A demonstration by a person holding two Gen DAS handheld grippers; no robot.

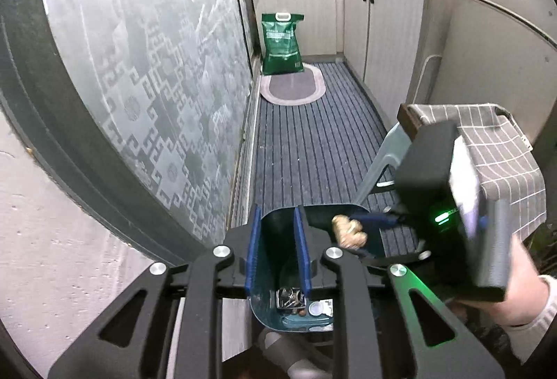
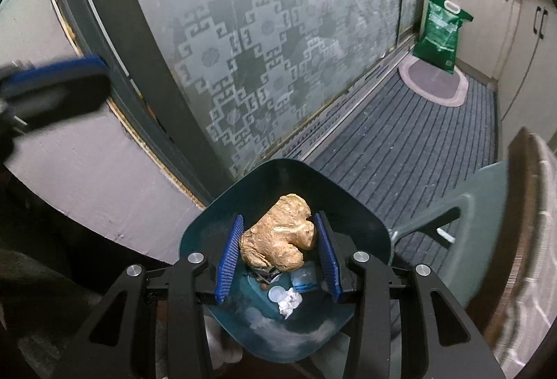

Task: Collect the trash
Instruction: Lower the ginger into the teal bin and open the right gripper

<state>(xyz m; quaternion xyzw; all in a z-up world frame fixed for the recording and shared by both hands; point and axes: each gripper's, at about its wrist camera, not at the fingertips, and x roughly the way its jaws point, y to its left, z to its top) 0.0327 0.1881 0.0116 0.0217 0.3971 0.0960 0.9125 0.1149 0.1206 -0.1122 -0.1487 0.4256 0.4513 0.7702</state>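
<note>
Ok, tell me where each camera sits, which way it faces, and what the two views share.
Left wrist: on the left gripper, facing down the kitchen aisle over the teal bin; its fingers straddle the bin's wall, and the person's hand shows at right.
Right wrist: on the right gripper, looking down into the bin; it holds the ginger root.
Shared: bin, ginger, green bag, frosted glass door.
</note>
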